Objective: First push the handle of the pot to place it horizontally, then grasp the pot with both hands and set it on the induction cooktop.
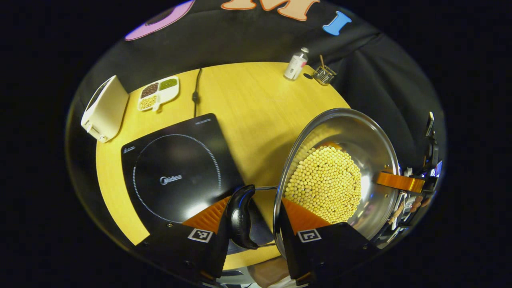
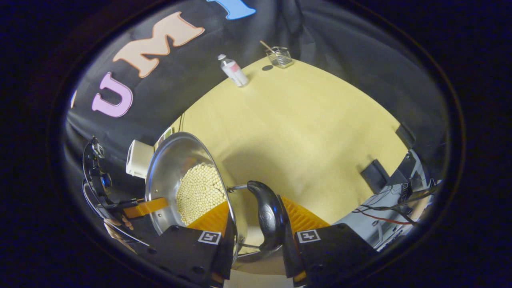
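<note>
A steel pot (image 1: 372, 148) full of yellow beans (image 1: 326, 184) hangs just right of the black induction cooktop (image 1: 176, 176), casting a shadow on the table. My left gripper (image 1: 256, 202) is shut on the pot's near side: one finger presses the black handle (image 1: 240, 216), the other sits inside the wall. Across the pot, a finger (image 1: 400, 182) of the right gripper reaches over the rim. In the right gripper view, my right gripper (image 2: 256, 204) clamps the other black handle (image 2: 268, 216) against the pot wall (image 2: 168, 168) the same way. The left gripper's finger (image 2: 146, 208) shows at the far rim.
On the yellow table (image 1: 256, 100) stand a white box appliance (image 1: 105, 109), a divided dish of beans (image 1: 158, 93), a small bottle (image 1: 296, 64) and a wire holder (image 1: 324, 75). The cooktop's cord (image 1: 196, 94) runs to the back. Cables and gear (image 2: 400, 192) crowd the table's right edge.
</note>
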`<state>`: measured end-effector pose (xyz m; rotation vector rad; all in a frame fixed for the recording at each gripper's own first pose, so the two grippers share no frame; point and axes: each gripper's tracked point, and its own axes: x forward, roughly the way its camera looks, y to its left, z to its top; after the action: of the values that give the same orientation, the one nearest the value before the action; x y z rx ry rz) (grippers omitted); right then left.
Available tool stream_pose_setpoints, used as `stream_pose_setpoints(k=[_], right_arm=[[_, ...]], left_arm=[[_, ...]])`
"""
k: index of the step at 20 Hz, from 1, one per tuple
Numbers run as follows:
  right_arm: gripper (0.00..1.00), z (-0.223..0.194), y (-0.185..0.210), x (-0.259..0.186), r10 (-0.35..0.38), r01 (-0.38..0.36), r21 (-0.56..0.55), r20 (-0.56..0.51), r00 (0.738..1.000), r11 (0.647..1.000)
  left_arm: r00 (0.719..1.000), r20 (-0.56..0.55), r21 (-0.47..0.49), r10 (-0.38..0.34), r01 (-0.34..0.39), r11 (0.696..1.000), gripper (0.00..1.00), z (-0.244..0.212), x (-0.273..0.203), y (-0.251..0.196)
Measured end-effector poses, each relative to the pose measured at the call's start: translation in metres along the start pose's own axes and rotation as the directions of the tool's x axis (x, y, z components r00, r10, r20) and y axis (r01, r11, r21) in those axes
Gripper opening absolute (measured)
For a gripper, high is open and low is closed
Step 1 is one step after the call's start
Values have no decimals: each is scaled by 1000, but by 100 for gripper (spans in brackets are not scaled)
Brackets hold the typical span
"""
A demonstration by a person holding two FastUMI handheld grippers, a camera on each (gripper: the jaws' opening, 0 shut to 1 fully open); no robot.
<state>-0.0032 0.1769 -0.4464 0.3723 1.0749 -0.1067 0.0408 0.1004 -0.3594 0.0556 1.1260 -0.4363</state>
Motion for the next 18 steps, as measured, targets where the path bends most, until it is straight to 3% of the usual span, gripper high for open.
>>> stream_pose_setpoints(k=[3, 4, 5, 10, 11, 18], right_arm=[[54, -13, 31, 8, 11, -12, -26, -9, 1000, 1000], [48, -19, 42, 11, 13, -14, -36, -15, 1000, 999], [54, -23, 52, 14, 15, -16, -46, -21, 1000, 999], [54, -40, 97, 28, 25, -29, -88, -43, 999, 996], [48, -45, 105, 30, 31, -36, -92, -53, 998, 995], [48, -57, 154, 49, 59, -68, -119, -81, 995, 991]], left_arm=[[1000, 19, -27, 15, -14, 1000, 62, -10, -13, 33], [1000, 21, -37, 20, -19, 999, 62, -14, -18, 44], [999, 23, -48, 23, -22, 999, 62, -19, -22, 54], [999, 31, -101, 41, -37, 994, 62, -34, -36, 100], [998, 35, -106, 49, -45, 993, 62, -36, -40, 108], [992, 65, -114, 105, -97, 989, 63, -38, -58, 154]])
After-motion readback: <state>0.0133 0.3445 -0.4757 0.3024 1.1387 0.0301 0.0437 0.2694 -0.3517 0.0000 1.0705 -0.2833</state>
